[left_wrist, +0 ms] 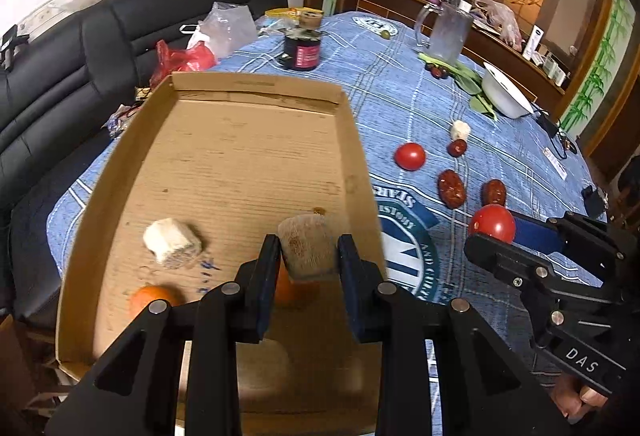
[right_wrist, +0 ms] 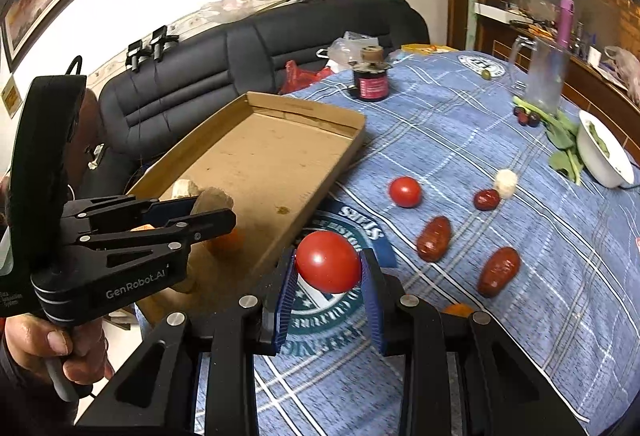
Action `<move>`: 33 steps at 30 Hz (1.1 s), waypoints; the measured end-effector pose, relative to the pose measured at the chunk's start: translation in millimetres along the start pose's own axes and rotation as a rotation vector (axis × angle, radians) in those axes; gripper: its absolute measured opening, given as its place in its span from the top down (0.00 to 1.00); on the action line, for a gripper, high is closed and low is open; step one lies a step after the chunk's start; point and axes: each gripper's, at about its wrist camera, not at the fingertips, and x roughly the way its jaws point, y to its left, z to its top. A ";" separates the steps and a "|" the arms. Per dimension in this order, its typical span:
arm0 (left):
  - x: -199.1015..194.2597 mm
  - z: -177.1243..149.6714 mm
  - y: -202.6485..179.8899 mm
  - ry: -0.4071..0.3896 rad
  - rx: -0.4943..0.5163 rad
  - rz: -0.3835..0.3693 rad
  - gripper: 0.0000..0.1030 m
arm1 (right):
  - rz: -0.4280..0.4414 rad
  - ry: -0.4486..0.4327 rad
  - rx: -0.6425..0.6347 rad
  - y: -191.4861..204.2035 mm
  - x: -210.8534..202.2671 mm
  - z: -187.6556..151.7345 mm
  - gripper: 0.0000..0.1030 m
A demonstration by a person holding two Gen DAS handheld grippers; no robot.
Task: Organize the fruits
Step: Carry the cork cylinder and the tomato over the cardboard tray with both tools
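right gripper (right_wrist: 329, 268) clamps one of two tomatoes (right_wrist: 328, 262); left gripper (left_wrist: 308, 256) grips a pale chunk (left_wrist: 306, 246).

A glossy red tomato (right_wrist: 328, 262) hangs just right of the cardboard tray (right_wrist: 352, 139) – another tomato (right_wrist: 405, 191) and three wrinkled dates (right_wrist: 434, 239) lie farther right.

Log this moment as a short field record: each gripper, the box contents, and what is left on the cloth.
left gripper: shut on brown chunk, over the cardboard box
right gripper: shut on tomato, above the blue cloth
in box: white chunk, oranges
on cloth: second tomato, three red dates, small white piece
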 end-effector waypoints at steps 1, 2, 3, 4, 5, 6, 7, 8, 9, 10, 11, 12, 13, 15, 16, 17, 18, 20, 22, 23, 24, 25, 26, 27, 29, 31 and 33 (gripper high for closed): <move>0.2 0.1 3.0 0.001 -0.003 0.003 0.74 | 0.004 0.002 -0.005 2.9 1.9 1.6 0.70; 0.4 0.4 6.8 0.000 -0.007 0.007 0.74 | 0.006 0.003 -0.009 5.5 3.6 3.0 0.70; 0.5 0.3 9.5 0.001 -0.010 0.010 0.74 | 0.008 0.004 -0.013 7.5 5.2 4.4 0.70; 0.7 0.2 12.8 0.002 -0.014 0.012 0.74 | 0.012 0.005 -0.017 10.3 7.2 6.0 0.70; 0.8 0.3 16.6 0.001 -0.020 0.016 0.74 | 0.016 0.007 -0.021 13.3 9.1 7.6 0.70; 0.8 0.5 19.2 0.001 -0.023 0.019 0.74 | 0.018 0.007 -0.023 14.9 10.3 8.3 0.70; 1.0 0.6 21.9 0.001 -0.025 0.023 0.74 | 0.021 0.009 -0.028 17.3 12.1 9.7 0.70; 1.1 0.4 25.5 0.001 -0.029 0.027 0.74 | 0.024 0.010 -0.031 20.0 14.2 11.5 0.70; 1.3 0.5 28.2 0.001 -0.032 0.031 0.74 | 0.027 0.011 -0.034 22.2 15.7 12.7 0.70; 1.1 0.3 30.1 0.001 -0.035 0.034 0.74 | 0.031 0.012 -0.038 24.7 17.6 14.0 0.70; 1.8 1.5 33.5 0.002 -0.039 0.036 0.74 | 0.034 0.013 -0.040 26.6 19.0 15.1 0.70; 2.1 1.7 36.0 0.003 -0.042 0.038 0.74 | 0.037 0.014 -0.042 28.2 20.6 16.2 0.70; 2.2 2.2 38.2 0.003 -0.044 0.040 0.74 | 0.040 0.014 -0.045 30.3 22.2 17.6 0.70; 2.4 2.0 43.8 0.004 -0.051 0.045 0.74 | 0.046 0.015 -0.051 33.8 25.3 20.4 0.70; 2.5 2.2 46.2 0.004 -0.054 0.047 0.74 | 0.049 0.016 -0.054 35.6 26.9 21.9 0.70; 2.8 2.6 49.0 0.004 -0.058 0.049 0.74 | 0.052 0.017 -0.058 36.7 28.5 23.5 0.70; 3.3 3.1 50.1 0.005 -0.060 0.051 0.74 | 0.054 0.018 -0.062 38.6 30.2 25.2 0.70; 3.8 3.6 53.8 0.006 -0.066 0.051 0.74 | 0.060 0.019 -0.069 42.0 33.4 28.0 0.70; 4.1 4.3 56.2 0.005 -0.068 0.045 0.74 | 0.066 0.022 -0.072 45.3 37.6 31.3 0.70; 3.8 5.2 56.4 0.004 -0.065 0.048 0.74 | 0.068 0.023 -0.073 46.4 39.4 32.3 0.70; 3.9 6.5 56.6 0.003 -0.062 0.050 0.74 | 0.071 0.025 -0.074 47.9 42.2 34.0 0.70; 4.4 7.7 56.6 0.003 -0.062 0.050 0.74 | 0.074 0.027 -0.075 48.2 43.7 35.1 0.70; 4.5 8.8 57.5 0.002 -0.062 0.051 0.74 | 0.076 0.029 -0.076 49.4 46.1 35.9 0.70; 4.3 10.0 58.5 0.001 -0.062 0.052 0.74 | 0.077 0.030 -0.076 50.5 48.4 36.5 0.70; 4.5 13.2 60.5 -0.001 -0.060 0.054 0.74 | 0.080 0.033 -0.075 51.7 53.8 38.1 0.70; 4.6 16.8 62.2 -0.003 -0.058 0.057 0.74 | 0.081 0.037 -0.074 52.7 60.1 41.3 0.70; 5.0 22.7 64.8 -0.006 -0.058 0.056 0.74 | 0.082 0.041 -0.074 54.1 66.3 44.9 0.70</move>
